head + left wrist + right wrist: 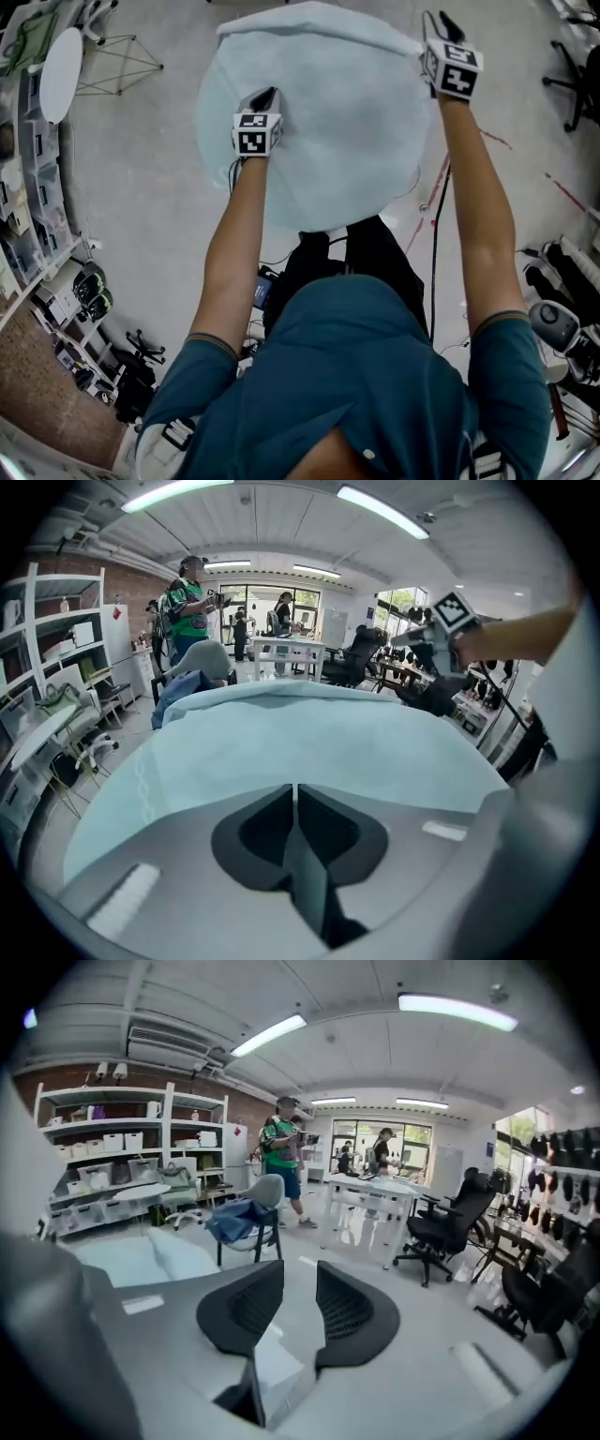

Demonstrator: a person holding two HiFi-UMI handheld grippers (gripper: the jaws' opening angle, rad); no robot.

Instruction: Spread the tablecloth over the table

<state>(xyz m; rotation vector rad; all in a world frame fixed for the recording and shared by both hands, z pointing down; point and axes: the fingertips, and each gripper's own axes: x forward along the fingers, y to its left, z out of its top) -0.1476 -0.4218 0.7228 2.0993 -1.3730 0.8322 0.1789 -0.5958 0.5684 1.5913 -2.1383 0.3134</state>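
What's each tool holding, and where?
Both grip the pale blue tablecloth: left tool pinches a fold on its left side, right tool its far right edge.

The left gripper (266, 94) rests on the left part of the tablecloth (347, 122). The right gripper (444, 21) is at its far right edge.

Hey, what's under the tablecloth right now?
Only a round outline shows, presumably the table. The tablecloth drapes over it and no bare top or legs can be seen from the head view. The left gripper pinches the cloth from above.
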